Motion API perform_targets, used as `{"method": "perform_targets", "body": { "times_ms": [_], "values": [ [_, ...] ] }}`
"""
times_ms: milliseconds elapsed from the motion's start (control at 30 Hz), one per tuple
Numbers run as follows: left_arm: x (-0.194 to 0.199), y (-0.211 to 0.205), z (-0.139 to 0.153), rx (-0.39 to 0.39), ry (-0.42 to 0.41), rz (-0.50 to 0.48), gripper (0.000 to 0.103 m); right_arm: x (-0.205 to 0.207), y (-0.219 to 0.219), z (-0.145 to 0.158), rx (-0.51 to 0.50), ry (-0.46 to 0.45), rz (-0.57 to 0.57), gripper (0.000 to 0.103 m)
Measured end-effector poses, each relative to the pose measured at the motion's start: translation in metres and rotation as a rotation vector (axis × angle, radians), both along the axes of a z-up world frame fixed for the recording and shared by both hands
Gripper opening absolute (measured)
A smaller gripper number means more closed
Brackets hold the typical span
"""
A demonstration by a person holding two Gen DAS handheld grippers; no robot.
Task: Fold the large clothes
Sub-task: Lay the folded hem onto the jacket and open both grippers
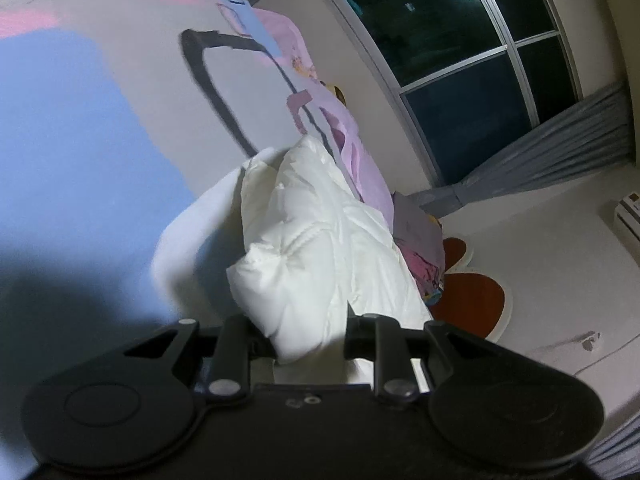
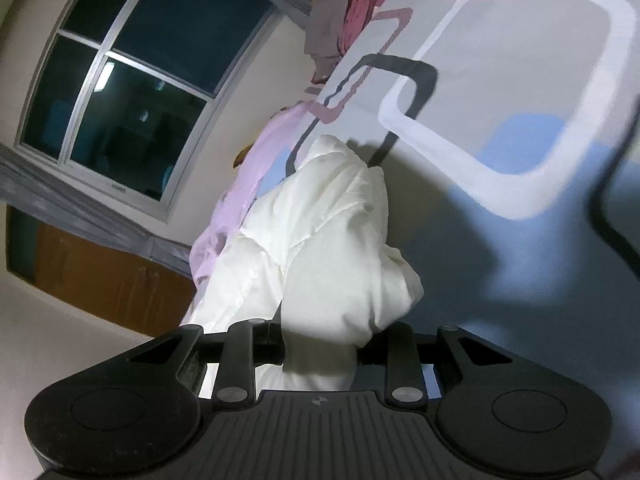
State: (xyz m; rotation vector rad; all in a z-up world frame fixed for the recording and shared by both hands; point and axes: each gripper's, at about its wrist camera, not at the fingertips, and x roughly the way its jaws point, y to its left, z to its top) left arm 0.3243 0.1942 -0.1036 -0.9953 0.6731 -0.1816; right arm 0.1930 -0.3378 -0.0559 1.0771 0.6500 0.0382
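Observation:
A white padded garment (image 1: 316,240) lies bunched on a bed sheet (image 1: 100,120) printed with blue, pink and grey shapes. My left gripper (image 1: 310,344) is shut on one puffy edge of it, and the cloth bulges out between the black fingers. In the right wrist view the same white garment (image 2: 332,240) rises in a crumpled fold from the patterned sheet (image 2: 520,80). My right gripper (image 2: 320,350) is shut on another bunched edge of it. The pads themselves are hidden by the fabric in both views.
A lilac cloth (image 1: 360,152) and a pile of mixed clothes (image 1: 424,248) lie along the bed's far edge, beyond the garment. More of the clothes pile (image 2: 348,20) shows in the right wrist view. A dark window (image 1: 460,40) with grey curtains (image 1: 560,148) stands behind.

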Motion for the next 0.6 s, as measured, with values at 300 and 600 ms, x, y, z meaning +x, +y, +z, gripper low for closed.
{"method": "perform_targets", "body": {
  "times_ms": [300, 600],
  "values": [
    [-0.074, 0.004, -0.005, -0.008, 0.011, 0.001, 0.023, -0.074, -0.005, -0.002, 0.0, 0.013, 0.011, 0.028],
    [-0.106, 0.004, -0.008, -0.008, 0.012, 0.01, 0.023, -0.106, -0.012, -0.004, 0.015, 0.021, 0.011, 0.028]
  ]
}}
